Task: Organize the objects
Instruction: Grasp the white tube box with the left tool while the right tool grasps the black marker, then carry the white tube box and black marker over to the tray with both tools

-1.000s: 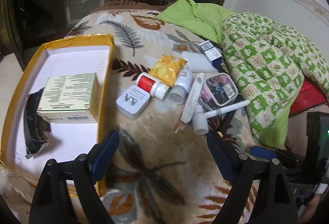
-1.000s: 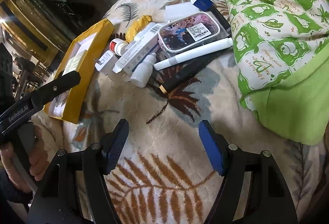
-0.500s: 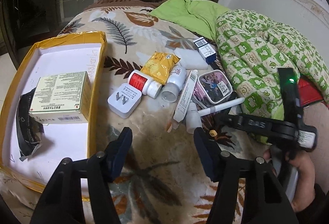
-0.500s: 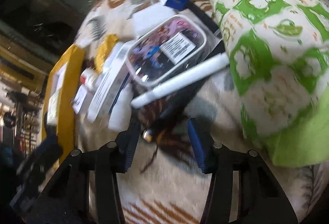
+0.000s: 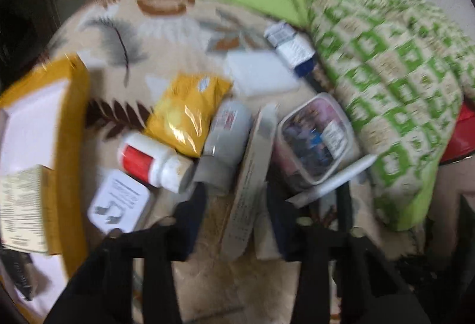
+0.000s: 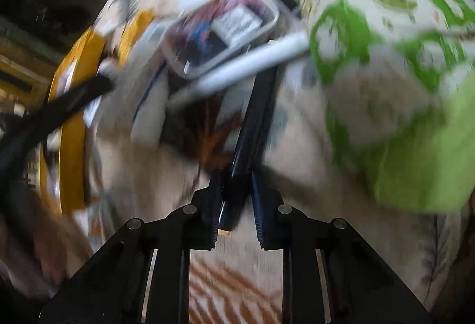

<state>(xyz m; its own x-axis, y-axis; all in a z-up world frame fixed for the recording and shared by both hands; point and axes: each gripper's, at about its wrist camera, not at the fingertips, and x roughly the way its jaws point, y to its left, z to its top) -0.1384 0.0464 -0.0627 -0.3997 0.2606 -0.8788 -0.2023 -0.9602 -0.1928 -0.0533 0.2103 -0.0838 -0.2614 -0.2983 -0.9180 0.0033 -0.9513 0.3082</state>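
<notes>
1. The long flat carton (image 5: 249, 184) is lying on the leaf-print bed cover (image 5: 207, 279), leaning against the grey bottle (image 5: 225, 131) and the clear lidded case (image 5: 314, 140). It is looking light and thin-walled, so a hard squeeze across its faces is likely to dent it; taking it across the narrow width near the close end looks safest.
2. The left tongs (image 5: 234, 220) have just been closing and are now straddling that near end; through the blur I cannot tell whether the pads are pressing on it.
3. The black pen (image 6: 252, 122) is lying on the same cover, slim, stiff and probably slick, its far end running under the white marker (image 6: 237, 68).
4. The right tongs (image 6: 234, 205) have just been closing and are now clenching on the pen's near end, so it is likely to pivot when lifted.
5. The yellow tray (image 5: 74, 145) with a box (image 5: 20, 205) inside is sitting at the left, seemingly the destination.
</notes>
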